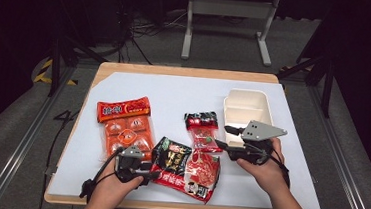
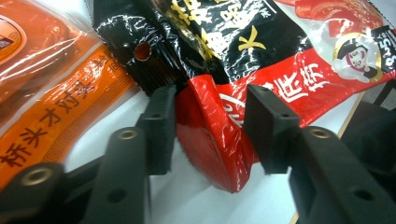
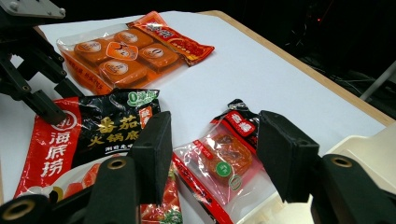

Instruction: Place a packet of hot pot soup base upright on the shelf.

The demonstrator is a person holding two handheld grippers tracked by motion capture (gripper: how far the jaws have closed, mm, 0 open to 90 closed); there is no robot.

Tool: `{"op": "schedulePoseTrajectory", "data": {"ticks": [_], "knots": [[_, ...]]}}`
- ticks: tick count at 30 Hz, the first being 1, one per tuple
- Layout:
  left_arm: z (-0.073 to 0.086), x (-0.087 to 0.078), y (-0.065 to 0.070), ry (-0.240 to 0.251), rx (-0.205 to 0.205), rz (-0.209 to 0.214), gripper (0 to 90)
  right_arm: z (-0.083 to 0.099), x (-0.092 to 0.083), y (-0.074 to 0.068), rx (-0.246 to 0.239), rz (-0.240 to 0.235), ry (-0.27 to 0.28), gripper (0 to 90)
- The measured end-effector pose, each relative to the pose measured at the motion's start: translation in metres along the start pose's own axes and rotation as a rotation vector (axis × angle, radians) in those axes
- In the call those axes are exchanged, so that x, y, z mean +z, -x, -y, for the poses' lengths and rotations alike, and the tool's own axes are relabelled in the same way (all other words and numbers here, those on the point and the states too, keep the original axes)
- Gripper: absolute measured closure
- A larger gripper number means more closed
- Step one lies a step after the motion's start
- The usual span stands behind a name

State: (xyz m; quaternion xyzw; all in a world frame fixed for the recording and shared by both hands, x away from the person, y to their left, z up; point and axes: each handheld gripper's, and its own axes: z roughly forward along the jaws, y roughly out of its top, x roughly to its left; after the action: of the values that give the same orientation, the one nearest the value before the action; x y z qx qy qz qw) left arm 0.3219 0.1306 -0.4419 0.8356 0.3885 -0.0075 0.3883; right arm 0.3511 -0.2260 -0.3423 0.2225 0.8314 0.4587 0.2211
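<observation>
Straddling folded near corner of black-and-red hotpot base packet (image 2: 219,126), left tool (image 2: 210,130): jaws either side of raised red edge, left pad against it, right pad's contact unclear, not clamped. Packet flat on desk (image 1: 174,91) near front edge, orange snack pack (image 1: 124,125) just beside on left. Hovering unclenched, right tool (image 3: 212,144), nothing gripped, above small red sachet (image 3: 224,163). Cream divided tray (image 1: 247,107) just beyond. Bare white surface toward far edge.
</observation>
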Motion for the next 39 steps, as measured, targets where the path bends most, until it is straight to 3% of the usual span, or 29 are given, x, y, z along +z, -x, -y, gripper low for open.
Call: {"op": "schedulePoseTrajectory", "data": {"ticks": [5, 12, 17, 23, 26, 29, 32, 39], "knots": [[-0.002, 0.001, 0.000, -0.004, -0.041, 0.002, 73.4, 0.000, 0.000, -0.001, -0.002, 0.002, -0.003, 45.9], [-0.005, 0.000, 0.002, 0.022, -0.043, -0.029, 83.1, 0.001, -0.001, 0.000, -0.003, 0.006, 0.001, 45.9], [-0.008, -0.003, 0.002, 0.069, -0.058, -0.041, 85.5, 0.001, -0.002, 0.001, -0.001, 0.009, 0.001, 45.9], [-0.019, -0.012, 0.002, 0.145, -0.040, -0.054, 88.2, 0.001, -0.002, 0.001, -0.002, 0.009, 0.003, 45.9], [-0.026, -0.021, 0.007, 0.192, -0.001, -0.073, 88.5, -0.001, -0.003, 0.000, -0.005, 0.010, 0.006, 46.0], [-0.031, -0.028, 0.011, 0.224, 0.033, -0.090, 88.5, -0.004, -0.008, -0.002, -0.025, 0.015, 0.042, 46.9], [-0.036, -0.036, 0.013, 0.253, 0.051, -0.102, 88.5, -0.008, -0.012, -0.005, -0.040, 0.019, 0.060, 46.8], [-0.051, -0.056, 0.024, 0.312, 0.127, -0.124, 88.4, -0.011, -0.015, -0.005, -0.030, 0.008, 0.075, 46.8]]}}
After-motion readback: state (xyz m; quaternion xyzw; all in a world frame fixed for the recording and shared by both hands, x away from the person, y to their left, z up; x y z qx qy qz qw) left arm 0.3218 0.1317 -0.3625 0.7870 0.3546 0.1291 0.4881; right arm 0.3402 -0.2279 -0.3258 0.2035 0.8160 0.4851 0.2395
